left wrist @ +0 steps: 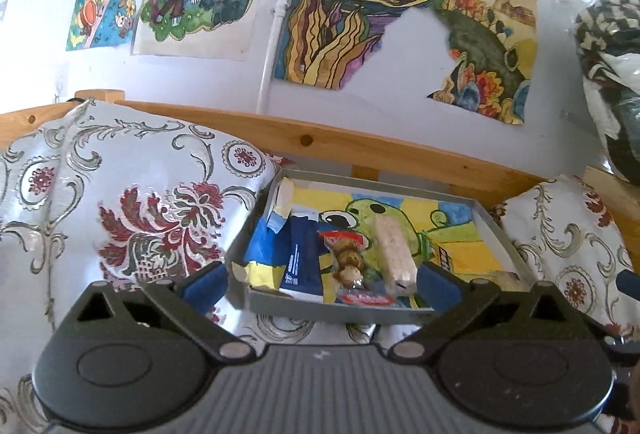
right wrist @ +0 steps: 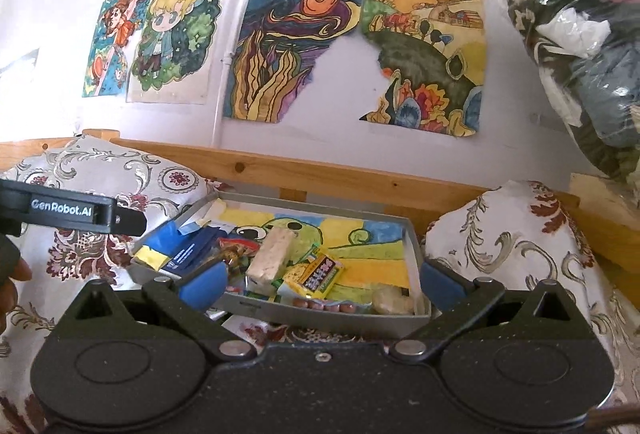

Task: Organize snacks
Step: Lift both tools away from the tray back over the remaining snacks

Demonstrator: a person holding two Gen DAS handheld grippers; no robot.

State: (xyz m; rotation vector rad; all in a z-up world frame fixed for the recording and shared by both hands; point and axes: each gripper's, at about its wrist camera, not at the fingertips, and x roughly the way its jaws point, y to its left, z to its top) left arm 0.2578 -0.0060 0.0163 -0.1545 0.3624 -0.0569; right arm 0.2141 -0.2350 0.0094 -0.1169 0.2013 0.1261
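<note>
Hovering before the tray [right wrist: 412, 246], both claws stand apart and hold nothing. Right claw [right wrist: 320, 284] faces the tray's near rim; left claw [left wrist: 320, 284] does the same from its own side, and its arm shows at 9 o'clock in the right wrist view.

Tray: shallow grey box lined with a frog drawing, resting on patterned fabric [left wrist: 160, 202] between two cushions, wooden rail [left wrist: 360, 142] at 12 o'clock behind it.

Snacks, all inside the tray:
- blue packet [right wrist: 188, 254], 10 o'clock corner, leaning on the wall.
- clear wrapper with brown lumps and a red end [left wrist: 348, 258], just right of the blue packet.
- pale puffed bar [right wrist: 272, 254], centre, propped on end and tilted.
- yellow sachet [right wrist: 322, 270], at 4 o'clock of the bar, flat.
- pale wrapped lump [right wrist: 390, 300], 5 o'clock corner.

Handling, judged: all light. Film wrappers are slick and crinkly, so pinch at a sealed end, not the belly. The bar looks brittle; take it across the short width, gently, near mid-length. The sachet lies flat, so lift it by an edge. The tray is stiff but may slide on fabric.
</note>
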